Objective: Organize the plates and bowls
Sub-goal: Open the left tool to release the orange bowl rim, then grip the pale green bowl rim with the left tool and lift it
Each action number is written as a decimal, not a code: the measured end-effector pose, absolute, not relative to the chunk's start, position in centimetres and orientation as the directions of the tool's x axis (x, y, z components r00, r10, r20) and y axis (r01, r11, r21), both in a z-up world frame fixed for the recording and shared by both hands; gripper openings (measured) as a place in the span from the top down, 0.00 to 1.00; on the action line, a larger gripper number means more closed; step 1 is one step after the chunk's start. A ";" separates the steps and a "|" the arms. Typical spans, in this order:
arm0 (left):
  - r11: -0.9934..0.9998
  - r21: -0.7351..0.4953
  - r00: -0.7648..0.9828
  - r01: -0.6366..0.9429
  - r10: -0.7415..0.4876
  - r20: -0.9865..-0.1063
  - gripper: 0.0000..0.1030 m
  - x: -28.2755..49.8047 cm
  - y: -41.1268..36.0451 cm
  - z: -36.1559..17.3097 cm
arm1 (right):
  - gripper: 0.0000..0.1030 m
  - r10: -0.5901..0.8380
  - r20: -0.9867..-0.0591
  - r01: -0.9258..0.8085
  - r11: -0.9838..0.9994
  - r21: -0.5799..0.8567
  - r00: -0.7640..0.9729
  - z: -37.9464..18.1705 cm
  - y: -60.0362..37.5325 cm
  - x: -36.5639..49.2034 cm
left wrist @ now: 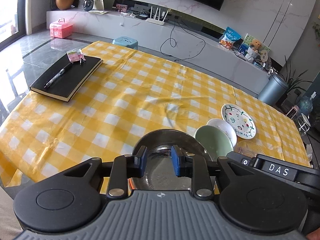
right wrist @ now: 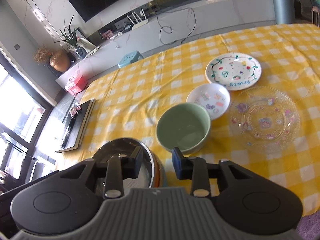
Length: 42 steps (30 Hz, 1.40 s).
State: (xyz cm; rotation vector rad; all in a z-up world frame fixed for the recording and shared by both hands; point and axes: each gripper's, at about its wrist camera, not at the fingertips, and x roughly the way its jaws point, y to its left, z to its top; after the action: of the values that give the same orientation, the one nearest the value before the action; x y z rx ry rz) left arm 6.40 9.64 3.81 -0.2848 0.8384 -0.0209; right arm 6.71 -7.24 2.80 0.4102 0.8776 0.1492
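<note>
Right wrist view alone: whole glass plate (right wrist: pixel 264 120) beside green bowl (right wrist: pixel 183 128); both grippers' jaws parted, empty.

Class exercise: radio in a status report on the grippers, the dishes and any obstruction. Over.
Left gripper open over steel bowl, right gripper open, both empty. Green bowl, small white dish, painted plate, glass plate grouped alongside. No obstruction.

From my left gripper (left wrist: pixel 159 161), open checkered cloth (left wrist: pixel 124 100) runs from ten to twelve o'clock; only the black notebook (left wrist: pixel 67 78) blocks the far corner at ten. Directly ahead sits the steel bowl (left wrist: pixel 170 140). At two o'clock the green bowl (left wrist: pixel 215 142), small white dish (left wrist: pixel 226 129) and painted plate (left wrist: pixel 239 121) crowd together, touching or nearly so, leaving no lane between.
</note>
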 end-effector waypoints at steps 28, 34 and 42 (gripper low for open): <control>0.974 -0.199 0.581 0.106 -0.223 -0.783 0.62 13.8 3.5 2.2 | 0.43 0.169 -0.756 0.201 0.906 0.371 0.633 -0.4 -12.5 9.7; 0.970 -0.206 0.542 0.131 -0.244 -0.804 0.59 16.0 2.8 1.2 | 0.56 0.198 -0.769 0.246 0.874 0.420 0.607 -1.9 -13.8 11.2; 0.971 -0.183 0.454 0.155 -0.234 -0.859 0.59 19.5 1.9 -0.3 | 0.66 0.241 -0.788 0.266 0.851 0.452 0.567 -3.6 -14.0 13.1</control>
State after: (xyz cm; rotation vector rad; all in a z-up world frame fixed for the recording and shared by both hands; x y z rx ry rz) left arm 19.50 1.88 -0.32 -0.0821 1.0727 -0.2405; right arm 13.09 -13.96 -3.55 0.5754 0.9828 -0.0159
